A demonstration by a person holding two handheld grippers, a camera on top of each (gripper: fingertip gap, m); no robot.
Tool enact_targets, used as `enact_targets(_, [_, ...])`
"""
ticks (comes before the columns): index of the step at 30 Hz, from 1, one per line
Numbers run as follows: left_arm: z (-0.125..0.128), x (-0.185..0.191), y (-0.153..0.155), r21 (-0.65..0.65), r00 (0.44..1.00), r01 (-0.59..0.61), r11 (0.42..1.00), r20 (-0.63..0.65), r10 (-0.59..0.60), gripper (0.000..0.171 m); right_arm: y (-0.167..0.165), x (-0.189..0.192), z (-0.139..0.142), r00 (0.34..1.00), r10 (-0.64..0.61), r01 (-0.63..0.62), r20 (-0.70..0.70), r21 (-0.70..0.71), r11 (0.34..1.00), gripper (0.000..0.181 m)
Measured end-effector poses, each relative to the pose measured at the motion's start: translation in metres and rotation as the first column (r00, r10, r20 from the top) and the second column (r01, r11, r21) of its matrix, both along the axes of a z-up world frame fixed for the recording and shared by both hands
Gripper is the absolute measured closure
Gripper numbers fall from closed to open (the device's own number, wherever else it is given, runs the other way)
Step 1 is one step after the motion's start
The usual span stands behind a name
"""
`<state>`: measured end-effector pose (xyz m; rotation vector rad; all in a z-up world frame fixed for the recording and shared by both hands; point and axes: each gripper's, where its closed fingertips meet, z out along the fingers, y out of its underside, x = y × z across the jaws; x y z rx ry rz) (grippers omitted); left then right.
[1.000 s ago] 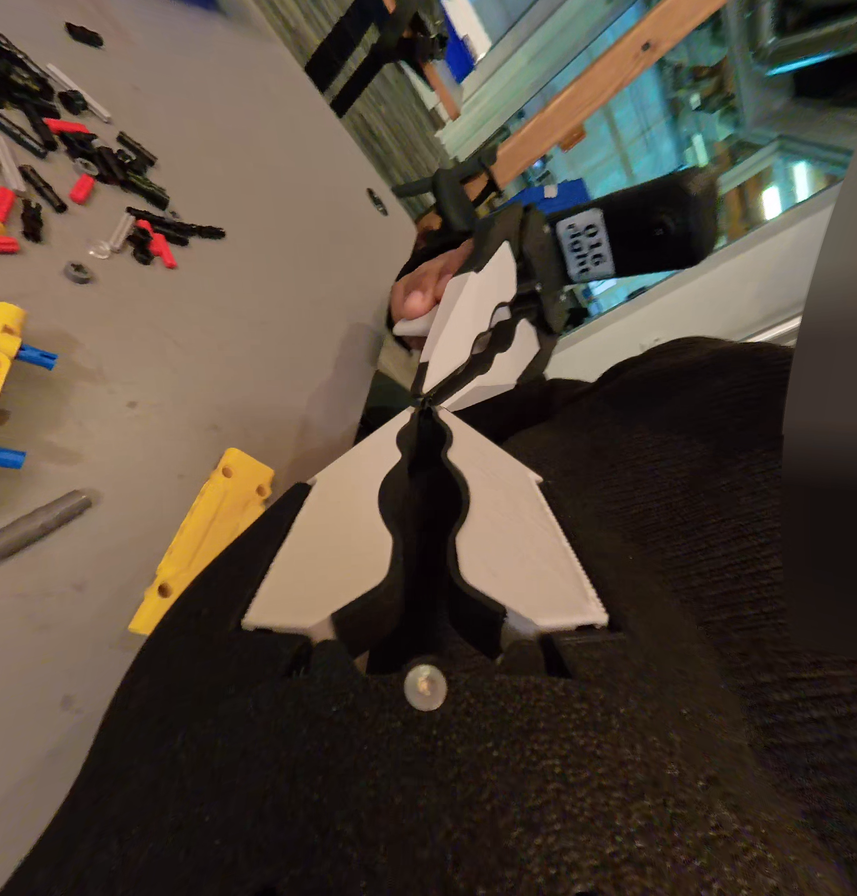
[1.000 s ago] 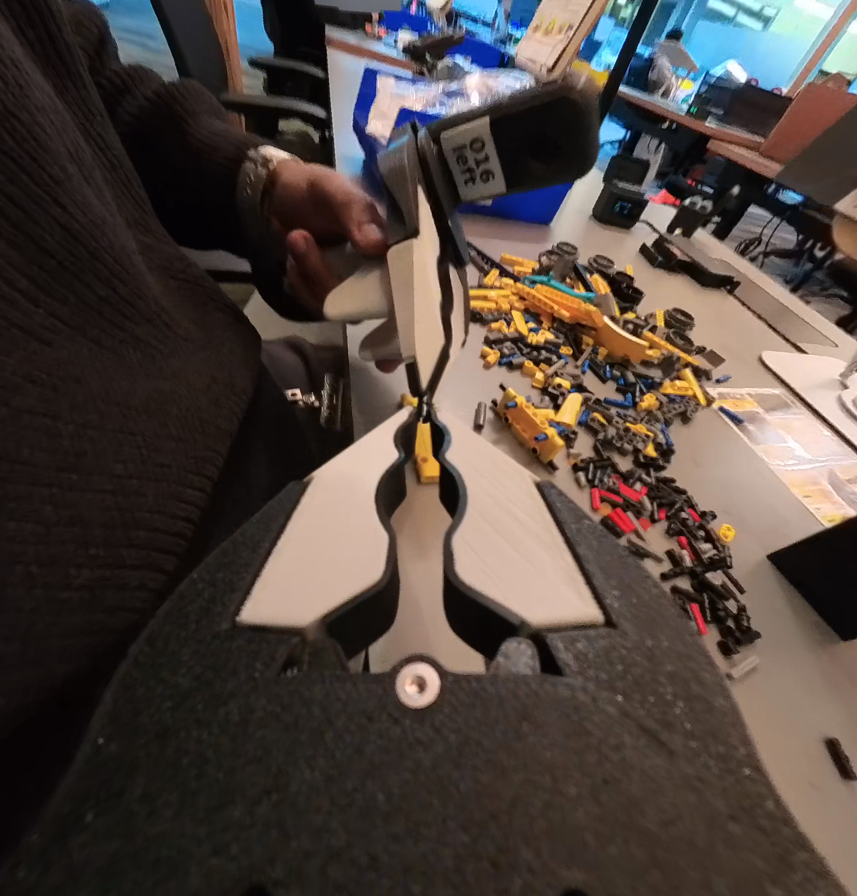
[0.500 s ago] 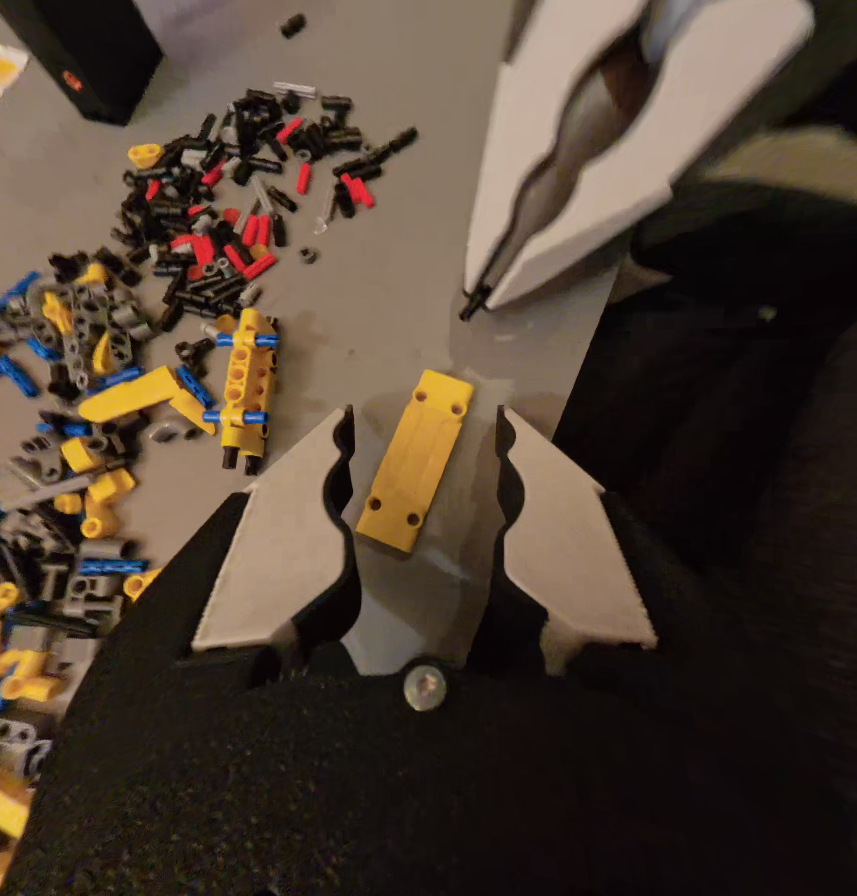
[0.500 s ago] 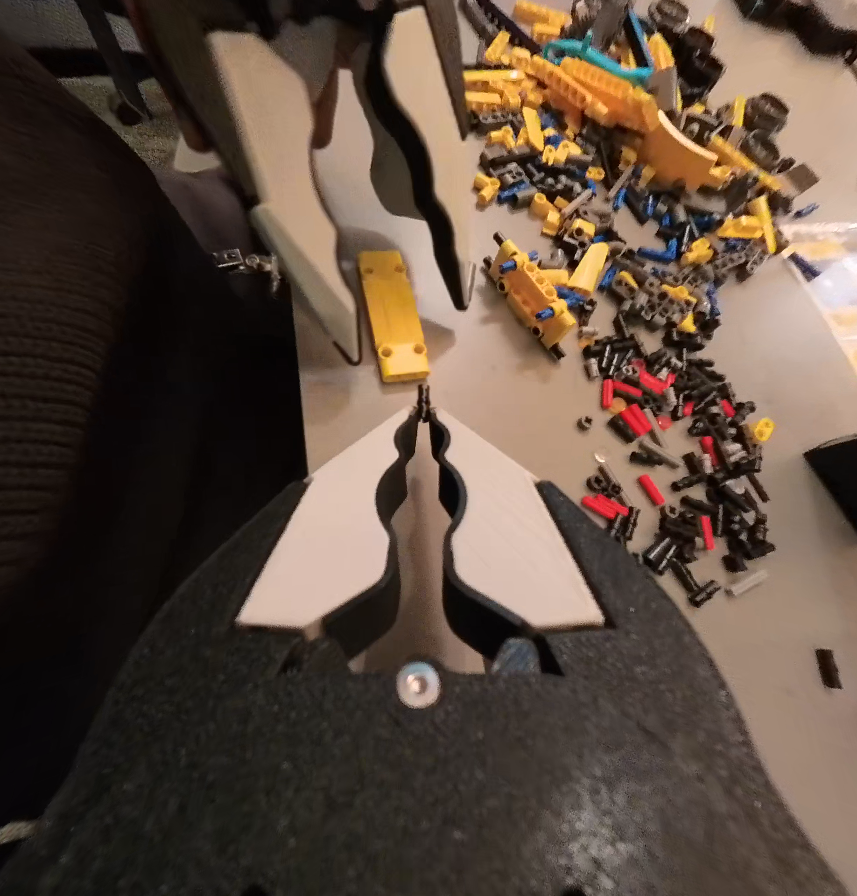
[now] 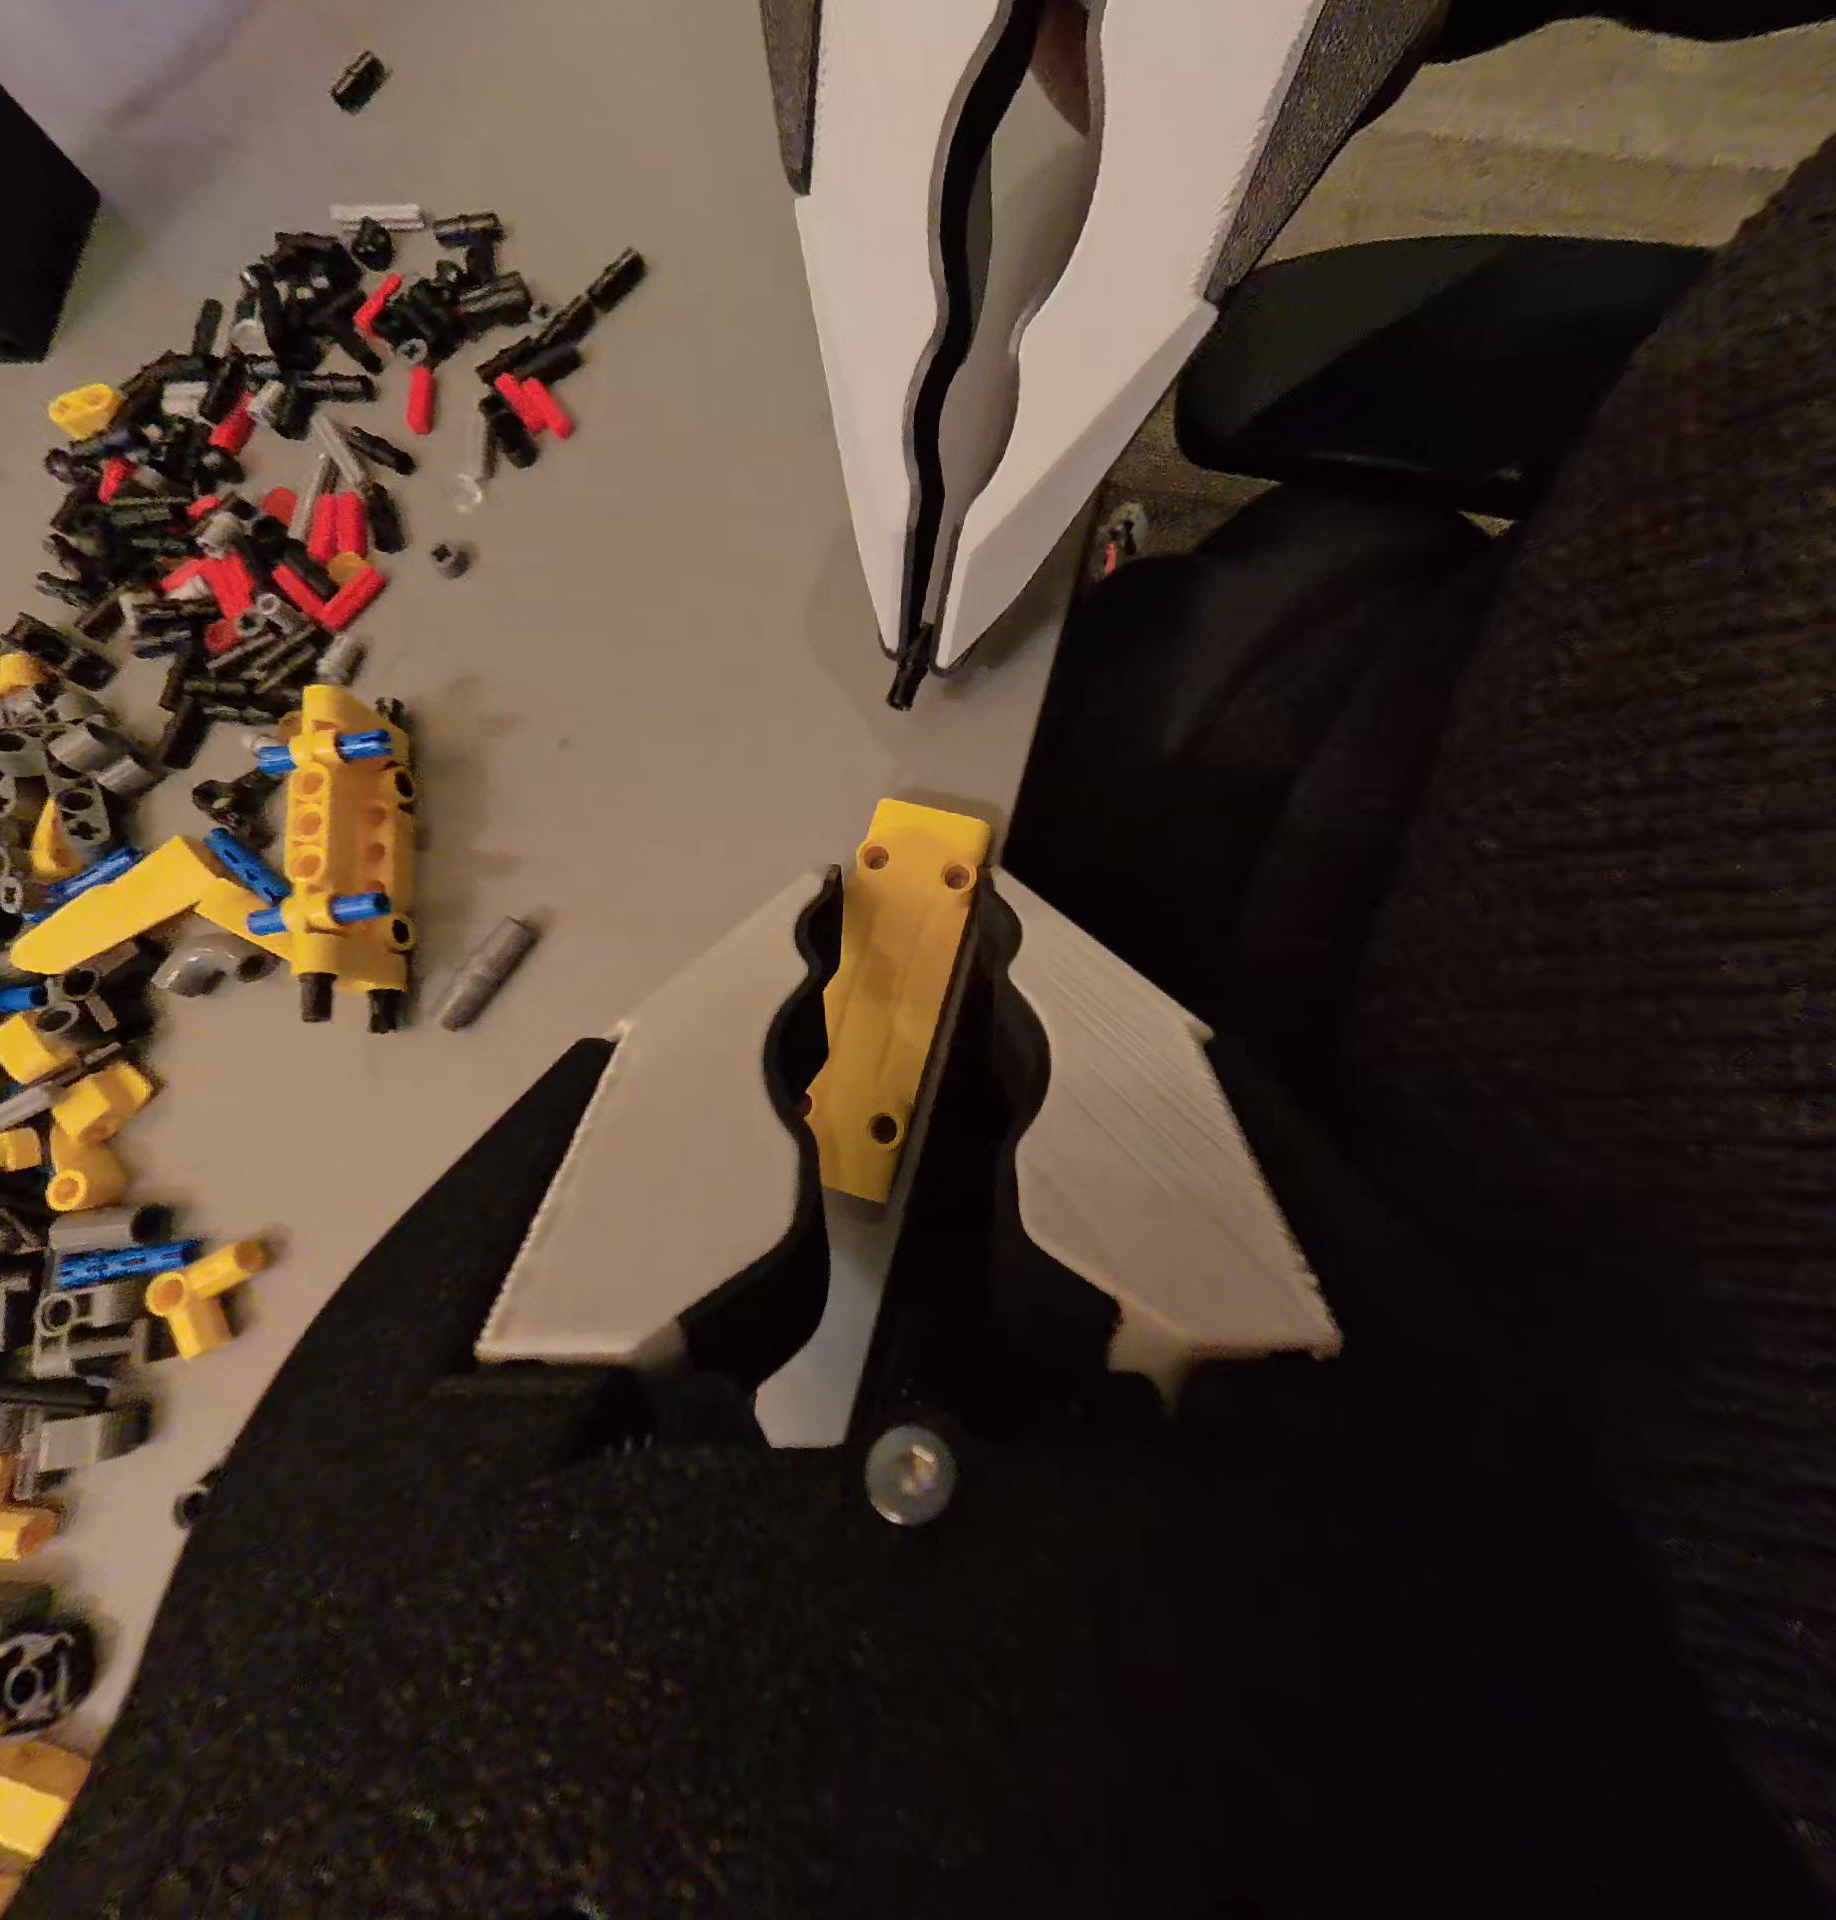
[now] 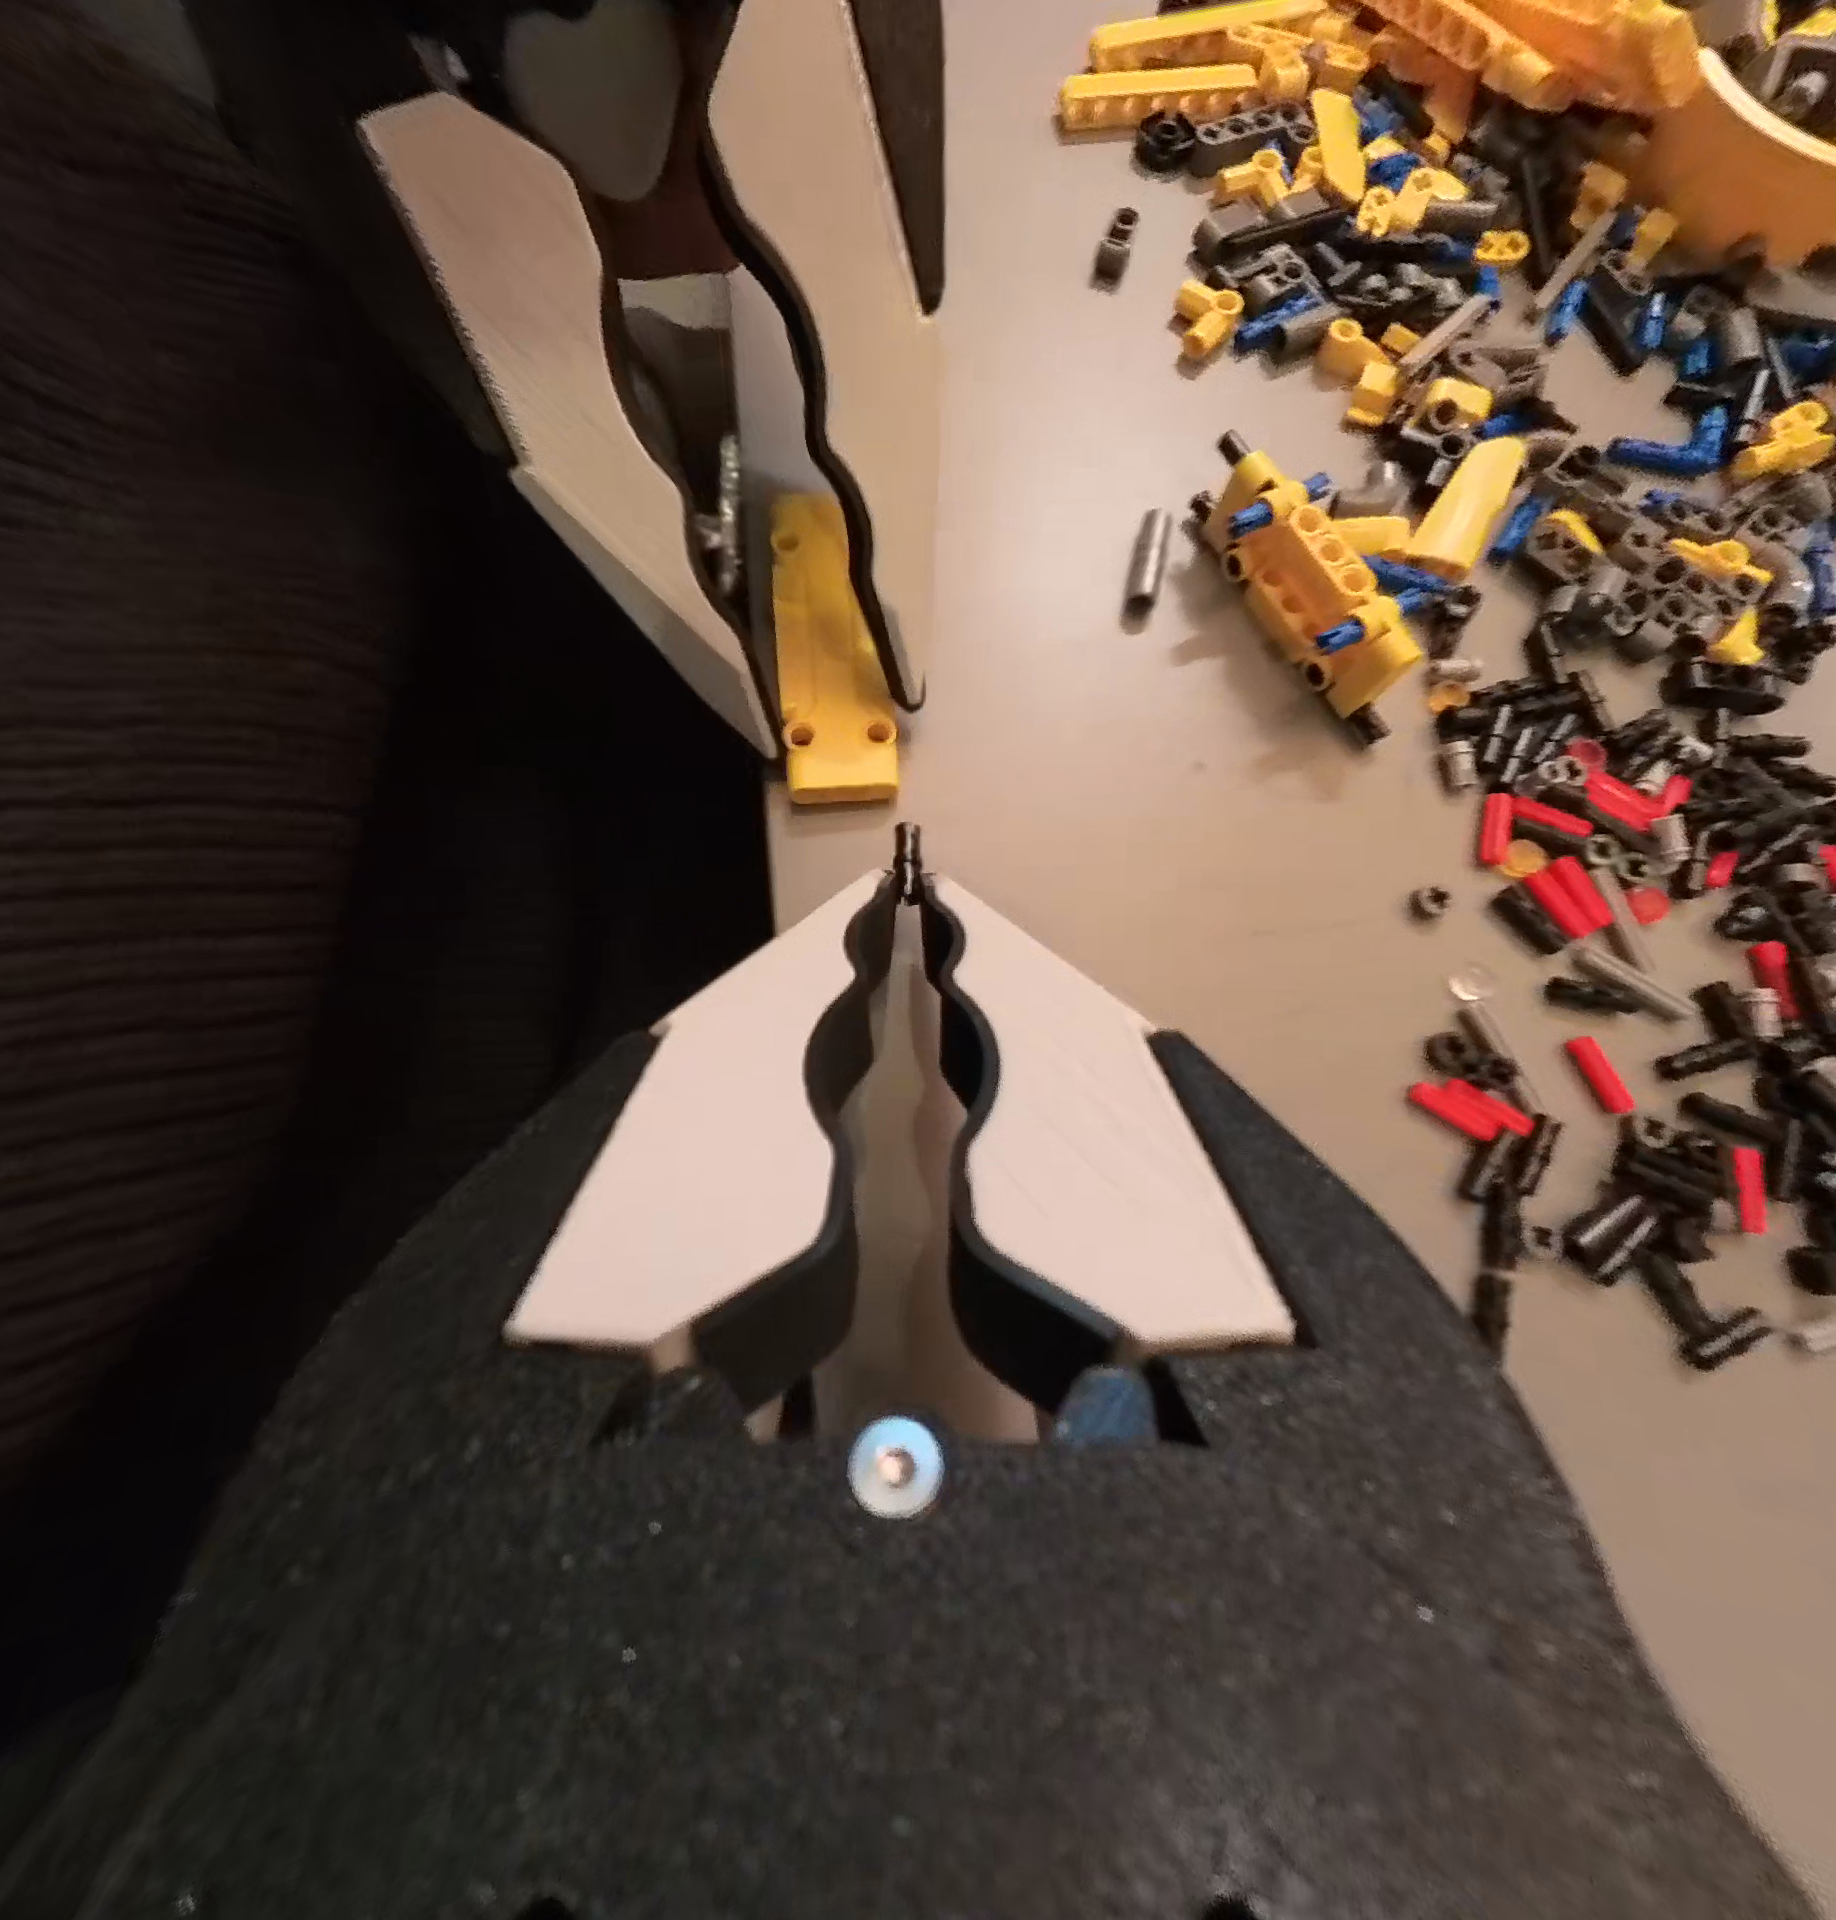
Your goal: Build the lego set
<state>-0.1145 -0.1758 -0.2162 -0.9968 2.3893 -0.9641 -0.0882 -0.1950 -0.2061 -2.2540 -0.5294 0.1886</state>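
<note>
While right gripper [image 6: 909,883] pinches black pin [image 6: 907,844], yellow panel [image 5: 898,1013] sits between left jaws.

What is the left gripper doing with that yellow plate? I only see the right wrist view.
Observer: The left gripper is shut on the yellow plate. The plate's back end sits deep between the fingers.
Operator: My right gripper holds its black pin. Anything beyond the loose pins?
Observer: Yes, a black box stands on the table just past that pile.
</note>
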Motion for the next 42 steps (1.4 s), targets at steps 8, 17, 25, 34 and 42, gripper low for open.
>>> enact_targets(8, [0.000, -0.007, -0.006, 0.007, 0.998, 0.034, 0.999, 0.049, -0.035, 0.147, -0.012, -0.034, -0.007, 0.996, -0.053, 0.055, -0.074, 0.022, 0.998, 0.177])
enact_targets(17, [0.000, -0.010, -0.005, -0.022, 0.987, 0.148, 0.989, 0.060, -0.147, 0.147, -0.006, -0.037, -0.013, 0.989, -0.139, 0.142, -0.057, 0.065, 0.988, 0.178])
enact_targets(25, [0.000, -0.010, -0.005, -0.039, 0.988, 0.153, 0.988, 0.037, -0.151, 0.147, -0.002, -0.037, -0.014, 0.987, -0.157, 0.159, -0.041, 0.047, 0.986, 0.177])
enact_targets(34, [0.000, -0.010, -0.005, -0.076, 0.991, 0.135, 0.988, 0.005, -0.135, 0.147, -0.001, -0.039, -0.014, 0.949, -0.155, 0.175, -0.273, 0.049, 0.983, 0.178])
enact_targets(42, [0.000, -0.010, -0.005, -0.078, 0.988, 0.152, 0.985, -0.021, -0.154, 0.147, 0.000, -0.040, -0.012, 0.966, -0.131, 0.145, -0.225, 0.050, 0.988, 0.179])
